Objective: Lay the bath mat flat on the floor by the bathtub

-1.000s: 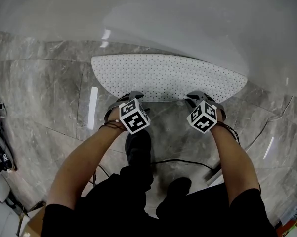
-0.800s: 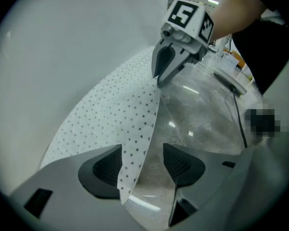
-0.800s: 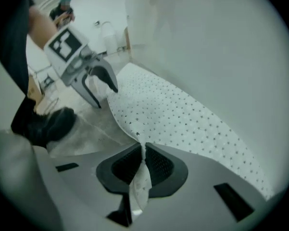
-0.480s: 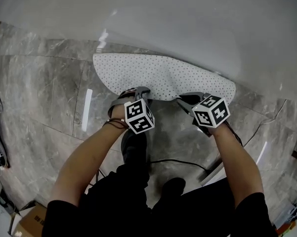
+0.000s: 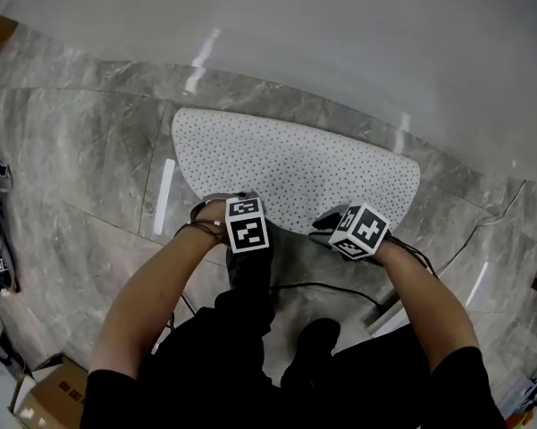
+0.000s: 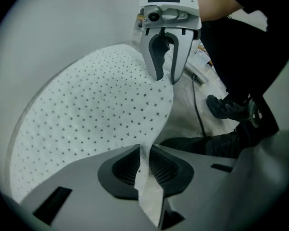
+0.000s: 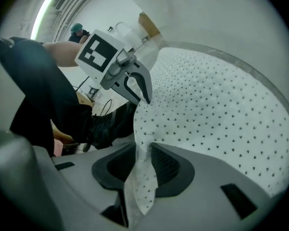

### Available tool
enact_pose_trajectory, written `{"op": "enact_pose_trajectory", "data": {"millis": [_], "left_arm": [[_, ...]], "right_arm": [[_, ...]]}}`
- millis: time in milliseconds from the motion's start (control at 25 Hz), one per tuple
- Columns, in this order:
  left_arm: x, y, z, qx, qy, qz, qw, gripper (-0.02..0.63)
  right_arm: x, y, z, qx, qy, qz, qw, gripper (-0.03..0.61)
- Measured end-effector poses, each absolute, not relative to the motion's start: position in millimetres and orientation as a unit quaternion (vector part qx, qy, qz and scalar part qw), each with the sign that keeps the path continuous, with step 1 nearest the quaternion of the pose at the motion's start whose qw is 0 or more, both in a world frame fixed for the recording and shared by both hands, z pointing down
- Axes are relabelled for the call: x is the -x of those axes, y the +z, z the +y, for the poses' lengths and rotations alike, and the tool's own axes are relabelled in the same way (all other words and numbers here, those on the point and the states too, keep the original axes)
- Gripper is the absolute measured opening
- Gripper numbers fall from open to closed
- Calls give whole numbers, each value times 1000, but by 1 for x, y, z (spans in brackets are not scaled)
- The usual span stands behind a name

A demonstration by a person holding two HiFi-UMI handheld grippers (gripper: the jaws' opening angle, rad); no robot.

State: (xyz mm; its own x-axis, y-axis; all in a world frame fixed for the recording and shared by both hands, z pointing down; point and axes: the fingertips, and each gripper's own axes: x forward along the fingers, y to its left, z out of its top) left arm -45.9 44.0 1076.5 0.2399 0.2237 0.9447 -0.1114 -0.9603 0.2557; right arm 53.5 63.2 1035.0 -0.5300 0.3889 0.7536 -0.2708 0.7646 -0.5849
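- left gripper (image 6: 144, 166): jaws have just closed, pinching the bath mat's (image 5: 295, 164) near edge.
- right gripper (image 7: 143, 166): jaws just eased wider, same edge between them, gripped.
- mat spread on floor (image 5: 89, 150) beside bathtub (image 5: 339, 34).

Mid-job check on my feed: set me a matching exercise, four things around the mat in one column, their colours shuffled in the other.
Things:
A. mat
B. tub
C. cable
D. box

Colours:
1. brown
2. plain white
3. black
4. white with dark dots

Pairs: A-4, B-2, C-3, D-1
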Motion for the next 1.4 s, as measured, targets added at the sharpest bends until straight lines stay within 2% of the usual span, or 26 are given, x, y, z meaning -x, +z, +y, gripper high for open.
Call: {"op": "enact_pose_trajectory", "data": {"millis": [40,160,240,360,480,600,720,1040,1160,1200,1280,1400], "left_arm": [[48,1076,49,-774,615,42,146,49],[53,1068,53,-778,603,64,166,107],[54,1055,50,-785,576,84,211,208],[55,1030,17,-810,514,67,273,215],[68,1019,-55,-830,507,-19,231,215],[90,1028,-122,-811,559,-101,140,236],[96,1042,-160,-784,605,-127,56,262],[82,1075,-168,-755,650,-81,1,288],[84,1076,-154,-751,657,-61,9,283],[85,1074,-149,-754,654,-63,21,245],[88,1069,-139,-760,645,-69,43,198],[92,1062,-119,-760,647,-57,41,198]], "right_arm": [[-54,1033,70,53,347,-802,483,137],[-64,1019,58,64,349,-811,465,134],[-77,1010,15,9,333,-831,446,135],[-107,1011,-75,-135,256,-845,449,164],[-134,1035,-128,-188,176,-813,522,273],[-143,1066,-136,-165,166,-777,584,313],[-144,1080,-133,-158,187,-766,595,309],[-139,1056,-120,-150,134,-788,582,184],[-136,1047,-100,-143,82,-790,591,140],[-135,1045,-91,-136,70,-790,593,135],[-134,1042,-76,-121,60,-790,598,135],[-130,1037,-55,-89,70,-788,605,165]]}}
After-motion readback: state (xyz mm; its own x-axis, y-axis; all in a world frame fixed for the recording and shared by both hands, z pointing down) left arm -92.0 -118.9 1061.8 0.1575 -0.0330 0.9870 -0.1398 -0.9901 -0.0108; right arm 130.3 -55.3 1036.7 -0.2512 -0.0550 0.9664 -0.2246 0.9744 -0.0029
